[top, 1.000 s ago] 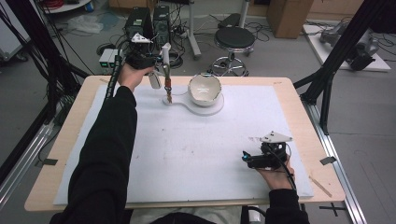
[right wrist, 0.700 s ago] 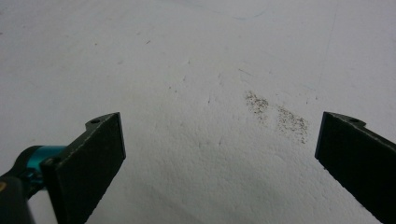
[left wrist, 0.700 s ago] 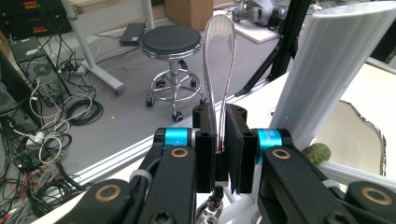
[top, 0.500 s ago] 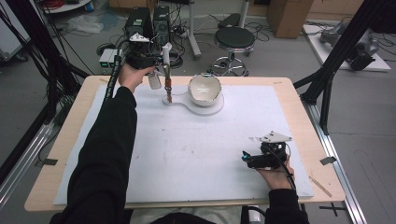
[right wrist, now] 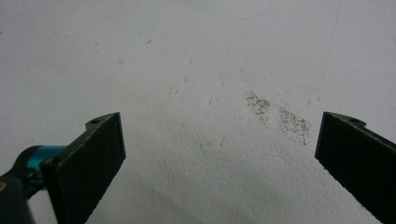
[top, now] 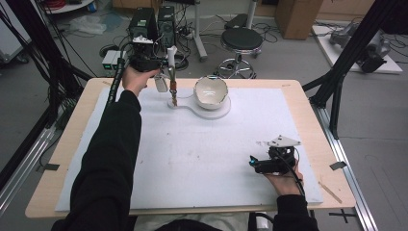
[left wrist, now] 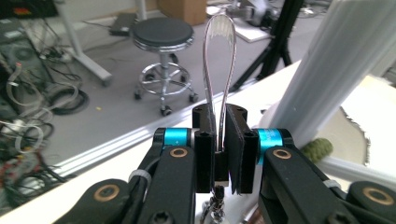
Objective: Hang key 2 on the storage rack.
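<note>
At the table's far left, my left gripper (top: pixel 166 72) is shut on a slim metal utensil (top: pixel 173 91) that hangs straight down, its brownish lower end touching the handle of a white flat board (top: pixel 190 107). The left gripper view has the utensil's looped metal handle (left wrist: pixel 219 56) rising between my closed pads, left gripper (left wrist: pixel 220 114). A white bowl (top: pixel 210 90) with an uneven rim sits on that board, just right of the utensil. My right gripper (top: pixel 255 165) lies near the front right of the table, jaws wide apart, right gripper (right wrist: pixel 219 140), over bare white mat with nothing between them.
A white mat (top: pixel 202 159) covers most of the wooden table (top: pixel 317 125). A white ribbed column (left wrist: pixel 336 70) stands close beside my left gripper, a small green thing (left wrist: pixel 317 149) at its foot. Behind the table are a black stool (top: pixel 239 41), cables and equipment boxes (top: pixel 154 21).
</note>
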`<move>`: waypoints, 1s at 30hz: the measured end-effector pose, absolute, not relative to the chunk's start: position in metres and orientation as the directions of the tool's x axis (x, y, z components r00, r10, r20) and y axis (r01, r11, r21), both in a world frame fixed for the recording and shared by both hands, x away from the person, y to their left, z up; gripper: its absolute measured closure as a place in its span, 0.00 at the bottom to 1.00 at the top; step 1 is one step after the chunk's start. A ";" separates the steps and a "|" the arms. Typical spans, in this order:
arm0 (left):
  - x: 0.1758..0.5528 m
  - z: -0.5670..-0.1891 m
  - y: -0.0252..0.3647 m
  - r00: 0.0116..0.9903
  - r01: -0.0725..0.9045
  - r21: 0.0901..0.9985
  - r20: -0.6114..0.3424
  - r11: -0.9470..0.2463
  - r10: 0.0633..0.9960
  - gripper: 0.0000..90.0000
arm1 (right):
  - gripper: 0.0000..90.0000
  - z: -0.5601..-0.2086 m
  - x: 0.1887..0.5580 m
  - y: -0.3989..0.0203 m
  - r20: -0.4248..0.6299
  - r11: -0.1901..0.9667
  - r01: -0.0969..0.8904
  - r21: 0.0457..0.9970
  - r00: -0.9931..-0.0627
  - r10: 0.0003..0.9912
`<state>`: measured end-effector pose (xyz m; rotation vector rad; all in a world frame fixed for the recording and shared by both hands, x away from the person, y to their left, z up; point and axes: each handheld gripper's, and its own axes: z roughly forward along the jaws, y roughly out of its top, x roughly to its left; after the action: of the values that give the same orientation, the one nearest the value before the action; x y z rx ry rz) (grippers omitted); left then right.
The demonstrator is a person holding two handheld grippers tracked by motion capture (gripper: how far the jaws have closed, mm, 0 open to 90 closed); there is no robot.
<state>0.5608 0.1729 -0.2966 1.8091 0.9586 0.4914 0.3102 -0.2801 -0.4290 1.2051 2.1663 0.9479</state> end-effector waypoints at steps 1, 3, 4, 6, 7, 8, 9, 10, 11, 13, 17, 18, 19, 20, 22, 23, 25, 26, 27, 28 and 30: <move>0.561 -0.297 0.173 0.605 0.390 0.900 -0.089 -0.197 0.791 0.90 | 0.01 -0.429 0.310 -0.280 -0.077 0.371 0.531 0.762 -0.495 0.866; 0.562 -0.297 0.177 0.598 0.427 0.889 -0.142 -0.164 0.789 0.86 | 0.01 -0.429 0.310 -0.280 -0.080 0.374 0.528 0.762 -0.496 0.865; 0.562 -0.297 0.177 0.598 0.427 0.889 -0.142 -0.164 0.789 0.83 | 0.01 -0.429 0.310 -0.280 -0.076 0.372 0.531 0.762 -0.496 0.865; 0.563 -0.297 0.180 0.590 0.463 0.876 -0.188 -0.138 0.785 0.77 | 0.01 -0.429 0.310 -0.280 -0.077 0.372 0.531 0.761 -0.496 0.865; 0.564 -0.297 0.182 0.587 0.471 0.872 -0.197 -0.133 0.785 0.75 | 0.01 -0.429 0.310 -0.280 -0.078 0.373 0.531 0.761 -0.496 0.865; 0.564 -0.297 0.183 0.583 0.475 0.870 -0.201 -0.130 0.787 0.72 | 0.01 -0.429 0.310 -0.280 -0.079 0.374 0.530 0.761 -0.496 0.865; 0.563 -0.296 0.185 0.573 0.484 0.867 -0.212 -0.119 0.792 0.72 | 0.01 -0.429 0.310 -0.280 -0.079 0.374 0.530 0.761 -0.496 0.865; 0.564 -0.296 0.187 0.568 0.494 0.863 -0.226 -0.108 0.792 0.64 | 0.01 -0.429 0.310 -0.280 -0.081 0.376 0.529 0.761 -0.496 0.864; 0.564 -0.295 0.190 0.565 0.504 0.859 -0.246 -0.093 0.787 0.64 | 0.01 -0.429 0.310 -0.280 -0.081 0.376 0.529 0.761 -0.496 0.864; 0.565 -0.295 0.196 0.558 0.522 0.850 -0.278 -0.070 0.782 0.53 | 0.01 -0.429 0.310 -0.280 -0.081 0.375 0.527 0.762 -0.497 0.864; 0.561 -0.296 0.206 0.543 0.524 0.851 -0.292 -0.046 0.787 0.41 | 0.01 -0.429 0.310 -0.280 -0.081 0.375 0.527 0.763 -0.497 0.864; 0.558 -0.296 0.207 0.529 0.511 0.858 -0.268 -0.050 0.805 0.41 | 0.01 -0.429 0.310 -0.280 -0.081 0.375 0.527 0.763 -0.497 0.864; 0.555 -0.296 0.209 0.512 0.494 0.867 -0.230 -0.065 0.828 0.33 | 0.01 -0.429 0.310 -0.280 -0.080 0.375 0.527 0.762 -0.498 0.863; 0.552 -0.296 0.209 0.490 0.479 0.874 -0.190 -0.081 0.851 0.33 | 0.01 -0.429 0.310 -0.280 -0.080 0.375 0.527 0.762 -0.498 0.863; 0.549 -0.295 0.210 0.454 0.480 0.871 -0.140 -0.109 0.880 0.17 | 0.01 -0.428 0.310 -0.279 -0.074 0.369 0.525 0.767 -0.499 0.863; 0.548 -0.296 0.212 0.462 0.487 0.866 -0.146 -0.113 0.875 0.17 | 0.01 -0.428 0.310 -0.279 -0.074 0.369 0.525 0.767 -0.499 0.863; 0.547 -0.297 0.217 0.472 0.501 0.860 -0.175 -0.100 0.864 0.15 | 0.01 -0.428 0.310 -0.279 -0.073 0.369 0.524 0.767 -0.500 0.863; 0.546 -0.297 0.219 0.470 0.501 0.860 -0.176 -0.097 0.865 0.11 | 0.01 -0.428 0.310 -0.278 -0.074 0.371 0.524 0.766 -0.502 0.862; 0.545 -0.297 0.221 0.469 0.499 0.861 -0.175 -0.096 0.865 0.11 | 0.01 -0.428 0.310 -0.278 -0.074 0.371 0.524 0.766 -0.502 0.862; 0.543 -0.297 0.223 0.468 0.497 0.863 -0.183 -0.087 0.865 0.07 | 0.01 -0.428 0.310 -0.278 -0.075 0.372 0.523 0.767 -0.503 0.861; 0.541 -0.296 0.229 0.466 0.503 0.862 -0.205 -0.066 0.861 0.07 | 0.01 -0.428 0.309 -0.279 -0.071 0.368 0.525 0.767 -0.501 0.863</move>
<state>0.5410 0.2287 -0.2964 1.7204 1.1756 0.4510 0.3092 -0.2787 -0.4275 1.2002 2.1664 0.9639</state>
